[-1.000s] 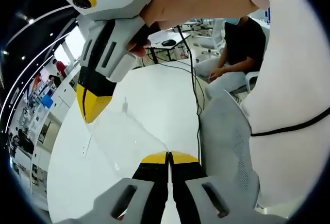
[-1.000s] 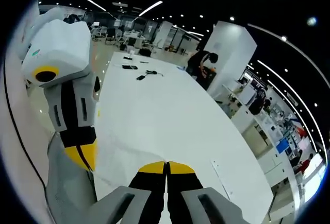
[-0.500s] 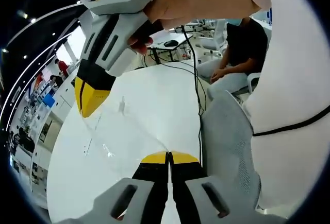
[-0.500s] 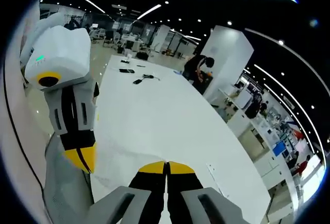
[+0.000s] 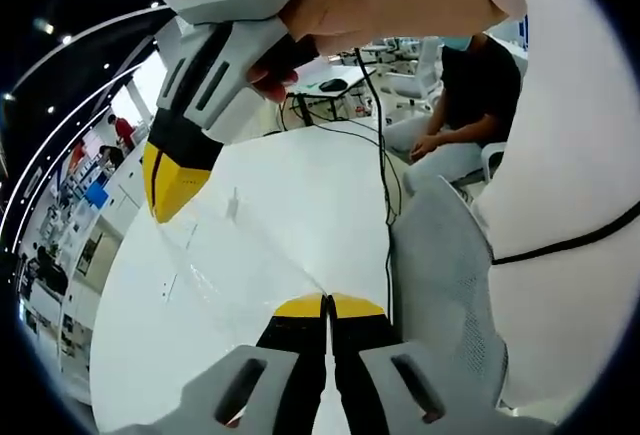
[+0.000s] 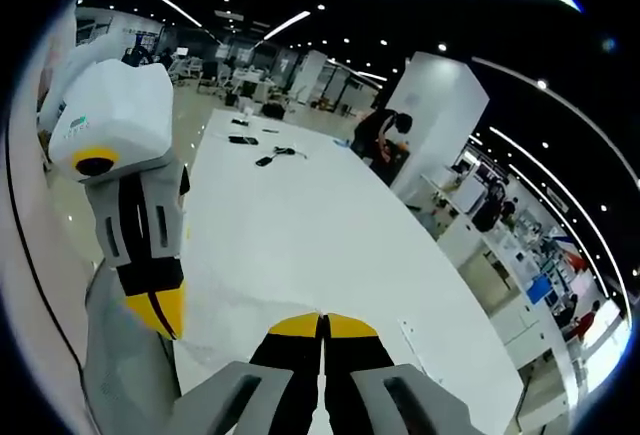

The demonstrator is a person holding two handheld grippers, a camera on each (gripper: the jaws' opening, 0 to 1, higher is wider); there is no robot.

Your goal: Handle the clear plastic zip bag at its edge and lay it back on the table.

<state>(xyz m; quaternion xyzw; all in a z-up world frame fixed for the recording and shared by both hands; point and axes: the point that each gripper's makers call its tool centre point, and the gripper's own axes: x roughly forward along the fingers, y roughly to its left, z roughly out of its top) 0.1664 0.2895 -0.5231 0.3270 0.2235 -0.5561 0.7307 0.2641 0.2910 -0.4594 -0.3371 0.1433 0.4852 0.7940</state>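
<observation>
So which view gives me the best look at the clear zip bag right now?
The left gripper view: the clear zip bag stretches between both grippers, its creases and edge catching light. In the right gripper view it is only a faint sheet against the white table.

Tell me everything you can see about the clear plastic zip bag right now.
The clear zip bag is a thin, see-through plastic sheet, faintly creased and glinting, held stretched above the white table. The left gripper pinches one edge with shut jaws; the right gripper holds the opposite edge. Its contents, if any, can't be made out.
</observation>
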